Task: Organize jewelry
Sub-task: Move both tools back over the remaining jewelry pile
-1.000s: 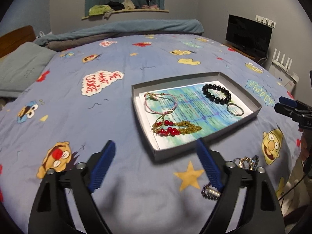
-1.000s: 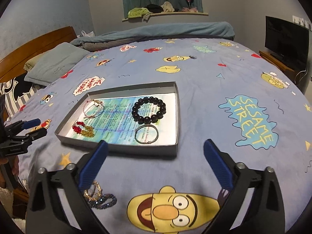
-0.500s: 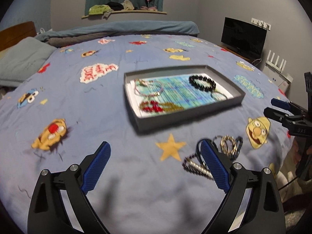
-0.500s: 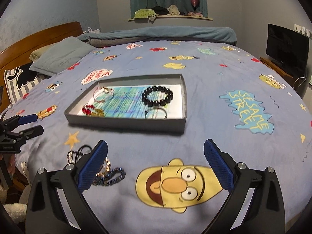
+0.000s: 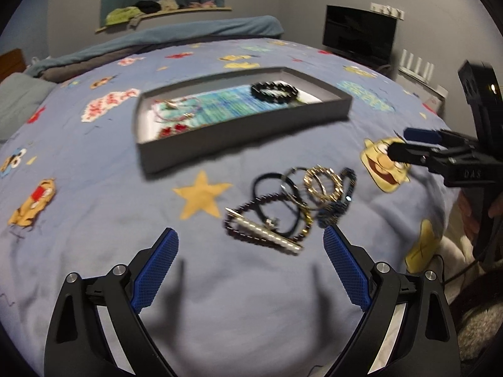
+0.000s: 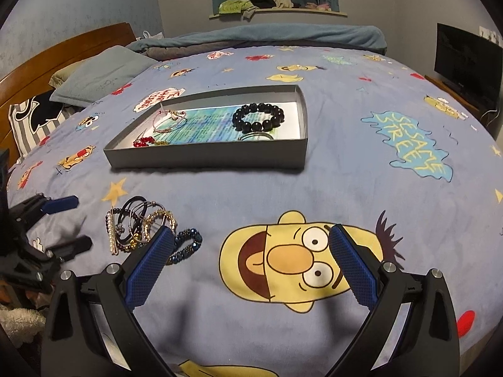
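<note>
Left wrist view: the left gripper (image 5: 250,243) hangs with jaws wide and empty over a tangled pile of bracelets (image 5: 290,202) on the blue cartoon bedspread (image 5: 94,220), just short of the grey tray (image 5: 245,128). The right gripper (image 6: 251,245), also wide and empty, sits beside the pile; a black bead bracelet (image 6: 258,116) lies in the tray.

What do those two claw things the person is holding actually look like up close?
Both match: the left gripper and right gripper have black angular plastic frames with silver round bolts at the joints, and two fingers faced with blue, finely textured pads. Seen from the left wrist, the right gripper's body carries pale lettering, a small lit indicator and a thin dark cable trailing below.
</note>
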The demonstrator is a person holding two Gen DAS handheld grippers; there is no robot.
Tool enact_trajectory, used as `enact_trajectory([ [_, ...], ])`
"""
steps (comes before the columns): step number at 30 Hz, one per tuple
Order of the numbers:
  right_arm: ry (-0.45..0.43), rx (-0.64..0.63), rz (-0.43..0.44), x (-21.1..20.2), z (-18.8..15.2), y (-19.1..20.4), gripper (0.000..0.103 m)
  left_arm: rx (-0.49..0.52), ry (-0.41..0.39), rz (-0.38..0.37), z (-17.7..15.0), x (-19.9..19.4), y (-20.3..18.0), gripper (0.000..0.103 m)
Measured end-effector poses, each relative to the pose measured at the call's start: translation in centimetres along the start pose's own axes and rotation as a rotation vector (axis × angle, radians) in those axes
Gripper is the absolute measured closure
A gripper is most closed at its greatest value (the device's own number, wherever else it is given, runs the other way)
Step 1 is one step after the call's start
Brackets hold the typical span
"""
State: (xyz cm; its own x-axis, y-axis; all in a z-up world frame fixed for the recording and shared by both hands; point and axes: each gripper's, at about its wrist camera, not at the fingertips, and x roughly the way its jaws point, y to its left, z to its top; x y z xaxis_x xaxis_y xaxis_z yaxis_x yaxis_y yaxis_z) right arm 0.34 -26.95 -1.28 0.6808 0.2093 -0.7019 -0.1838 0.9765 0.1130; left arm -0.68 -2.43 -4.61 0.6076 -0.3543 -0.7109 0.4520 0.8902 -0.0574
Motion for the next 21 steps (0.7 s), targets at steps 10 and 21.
enact_trajectory([
  [10,0.03,-0.028,0.036,0.9,-0.9,0.5,0.006,0.03,0.03,-0.01,-0.9,1.9,-1.1,0.038],
  [21,0.05,-0.029,0.055,1.7,-1.6,0.5,0.006,0.023,0.03,-0.009,-0.5,2.6,-1.0,0.051],
])
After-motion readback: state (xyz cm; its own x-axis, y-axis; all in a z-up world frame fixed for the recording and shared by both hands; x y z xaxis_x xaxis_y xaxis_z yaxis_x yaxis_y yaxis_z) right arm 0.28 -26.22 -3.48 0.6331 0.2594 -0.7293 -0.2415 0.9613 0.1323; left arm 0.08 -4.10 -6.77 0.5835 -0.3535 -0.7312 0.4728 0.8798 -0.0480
